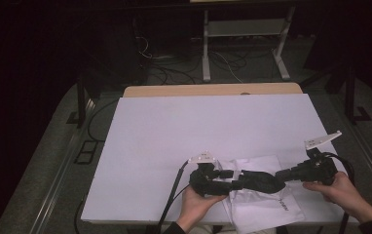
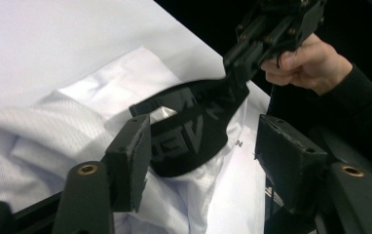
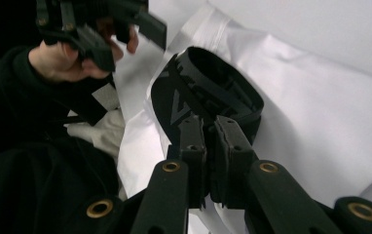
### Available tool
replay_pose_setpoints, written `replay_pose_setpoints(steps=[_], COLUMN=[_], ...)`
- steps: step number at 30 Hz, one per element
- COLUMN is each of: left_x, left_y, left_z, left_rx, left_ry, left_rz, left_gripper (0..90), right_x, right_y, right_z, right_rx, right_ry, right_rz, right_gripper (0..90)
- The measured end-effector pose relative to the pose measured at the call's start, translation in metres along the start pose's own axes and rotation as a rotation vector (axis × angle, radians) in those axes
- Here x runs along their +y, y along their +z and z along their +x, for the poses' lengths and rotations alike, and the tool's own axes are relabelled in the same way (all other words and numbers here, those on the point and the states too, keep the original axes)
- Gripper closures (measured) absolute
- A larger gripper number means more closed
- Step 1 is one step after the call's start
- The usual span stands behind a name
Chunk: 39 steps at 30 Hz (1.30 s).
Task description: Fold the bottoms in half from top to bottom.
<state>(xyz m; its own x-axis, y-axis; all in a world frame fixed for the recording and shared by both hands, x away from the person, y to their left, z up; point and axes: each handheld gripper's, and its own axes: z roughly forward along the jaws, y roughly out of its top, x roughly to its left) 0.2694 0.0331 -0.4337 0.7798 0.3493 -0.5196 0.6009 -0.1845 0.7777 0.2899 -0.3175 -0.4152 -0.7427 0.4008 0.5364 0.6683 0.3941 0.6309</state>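
Right gripper (image 3: 208, 161) clamps the near edge of the black waistband (image 3: 208, 92), lifting it so the loop hangs open. Left gripper (image 2: 201, 161) has parted jaws, band between but unpressed. Band rests over the white garment (image 1: 267, 207) on the table (image 1: 198, 122).

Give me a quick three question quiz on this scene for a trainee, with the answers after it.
1. True or false: the right gripper is shut on the black band.
2. What lies under the band? A) a white garment B) a wooden tray C) a blue towel
3. How do the jaws of the left gripper stand, open or shut?

Key
1. True: its jaws pinch one end of the band.
2. A: the band lies over the white garment on the table.
3. Open: they stand apart, with the band's near end between them and not pressed.
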Motion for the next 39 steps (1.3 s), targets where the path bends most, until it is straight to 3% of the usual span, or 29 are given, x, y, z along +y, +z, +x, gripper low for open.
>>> replay_pose_setpoints(steps=[7,16,30,36,39], left_x=[0.008,0.014,0.019,0.02,0.02], left_y=[-0.005,-0.013,-0.021,-0.023,-0.024], left_z=[0.009,0.017,0.028,0.032,0.032], left_rx=[-0.009,0.039,0.079,0.089,0.089], left_ry=[0.023,0.072,0.073,0.07,0.072], left_rz=[-0.008,-0.026,-0.046,-0.063,-0.062], left_gripper=[29.0,18.8,12.8,12.7,12.6], right_x=[-0.005,-0.01,-0.02,-0.02,-0.018], right_y=[0.002,0.009,0.02,0.019,0.016], right_z=[0.003,0.008,0.014,0.016,0.018], right_rx=[0.007,0.022,0.077,0.08,0.071], right_ry=[-0.004,-0.021,-0.043,-0.046,-0.046], right_rz=[0.031,0.101,0.243,0.274,0.271], right_gripper=[80.7,79.9,78.8,77.4,72.3])
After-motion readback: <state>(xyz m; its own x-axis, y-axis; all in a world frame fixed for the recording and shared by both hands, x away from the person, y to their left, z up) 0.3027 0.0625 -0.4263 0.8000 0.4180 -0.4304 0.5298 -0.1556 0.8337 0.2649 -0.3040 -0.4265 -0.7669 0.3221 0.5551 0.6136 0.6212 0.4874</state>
